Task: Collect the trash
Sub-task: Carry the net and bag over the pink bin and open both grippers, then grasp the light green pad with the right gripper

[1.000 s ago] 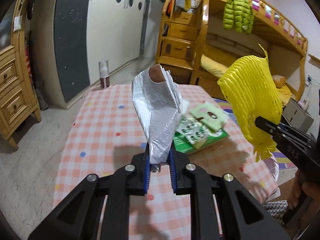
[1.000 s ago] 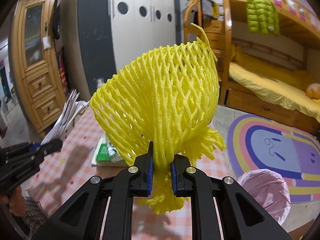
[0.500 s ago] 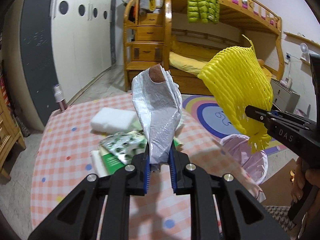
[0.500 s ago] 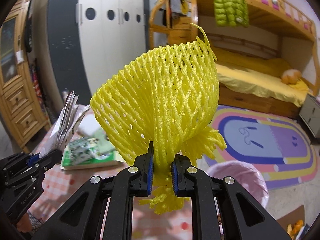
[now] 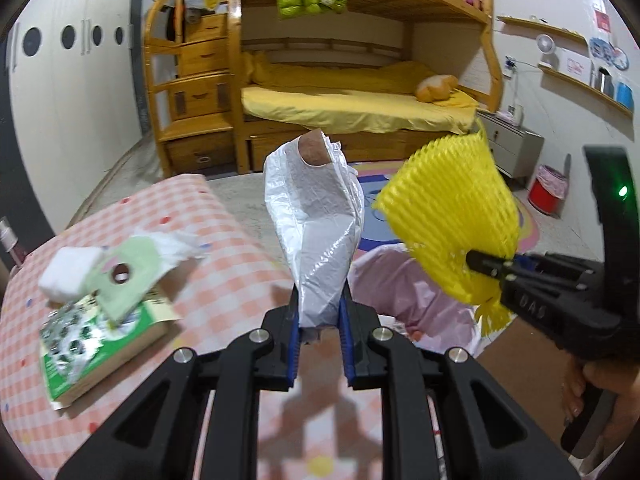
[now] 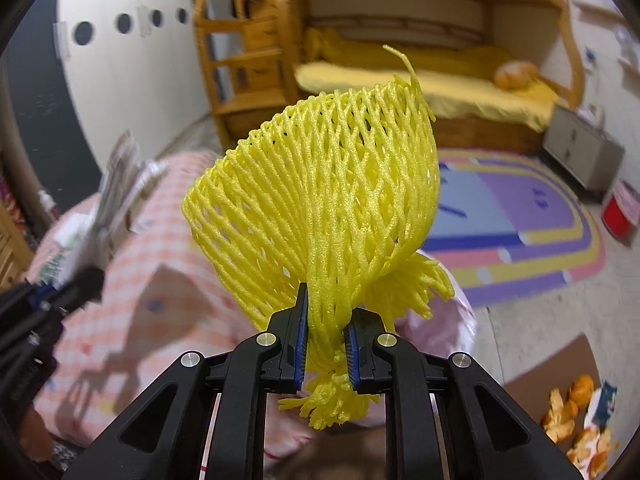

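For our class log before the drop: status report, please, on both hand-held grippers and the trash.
Left hand-held gripper shut on silver wrapper. Right hand-held gripper clamping yellow foam fruit net. Pink-lined trash bin just beyond table edge, nothing in the way.

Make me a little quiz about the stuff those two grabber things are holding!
1. What is the left gripper shut on?
2. True or false: the right gripper holds a yellow foam net.
3. Which thing lies on the checked table? A) a green book B) a red ball C) a blue shoe

Key
1. A crumpled silver wrapper, standing up between its pads.
2. True. The net is pinched at its bunched end.
3. A. The green book lies flat with scraps of litter on top of it.
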Tool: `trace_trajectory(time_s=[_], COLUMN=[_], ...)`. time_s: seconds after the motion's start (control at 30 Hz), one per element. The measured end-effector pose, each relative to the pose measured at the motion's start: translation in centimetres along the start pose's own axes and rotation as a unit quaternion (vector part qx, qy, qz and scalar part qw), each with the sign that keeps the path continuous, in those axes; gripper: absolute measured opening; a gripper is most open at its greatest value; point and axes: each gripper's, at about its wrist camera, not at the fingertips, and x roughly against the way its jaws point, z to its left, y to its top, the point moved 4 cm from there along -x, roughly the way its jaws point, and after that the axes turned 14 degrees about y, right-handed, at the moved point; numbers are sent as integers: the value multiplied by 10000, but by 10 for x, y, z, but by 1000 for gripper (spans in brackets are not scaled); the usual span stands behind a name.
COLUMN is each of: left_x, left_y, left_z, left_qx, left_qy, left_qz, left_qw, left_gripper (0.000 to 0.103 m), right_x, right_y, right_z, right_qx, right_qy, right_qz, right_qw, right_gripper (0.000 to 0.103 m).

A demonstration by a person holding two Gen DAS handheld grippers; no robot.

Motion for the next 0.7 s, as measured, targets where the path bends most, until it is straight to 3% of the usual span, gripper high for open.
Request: trace_trajectory(time_s=[0.2, 0.3, 0.4, 0.43, 0.47, 0.5, 0.6, 0.7], left_x=[-26, -39, -52, -55, -58, -59, -58, -54], left_y=[6, 9, 13, 14, 15, 14, 16, 17], left_z=[-45, -63, -78, -83, -88, -91, -94, -87], left_qx=[-240, -375, -432, -484, -525, -553, -525, -419], left_qy=[-401, -522, -686, -736, -785, -856, -1026, -1051], left_qz=[202, 271, 356, 363, 365, 365, 288, 247], left_qw=[9987, 9976, 9961, 9955, 9949, 9941, 9929, 9933], left_gripper=[15, 16, 18, 20, 27, 40, 61, 64], right_x=[-23, -32, -43, -46, -48, -49, -50, -45], right_y=[-22, -32, -37, -38, -39, -40, -44, -46], right_z=[-46, -63, -75, -80, -82, -84, -92, -95], right_qx=[-415, -546, -622, -640, -642, -637, -634, -696], right_qy=[-200, -195, -133, -94, -100, -110, -118, -213], right_qz=[359, 449, 527, 539, 541, 538, 515, 490], right_qw=[9983, 9973, 9966, 9964, 9964, 9965, 9966, 9961], right_gripper=[18, 24, 39, 49, 58, 62, 67, 68])
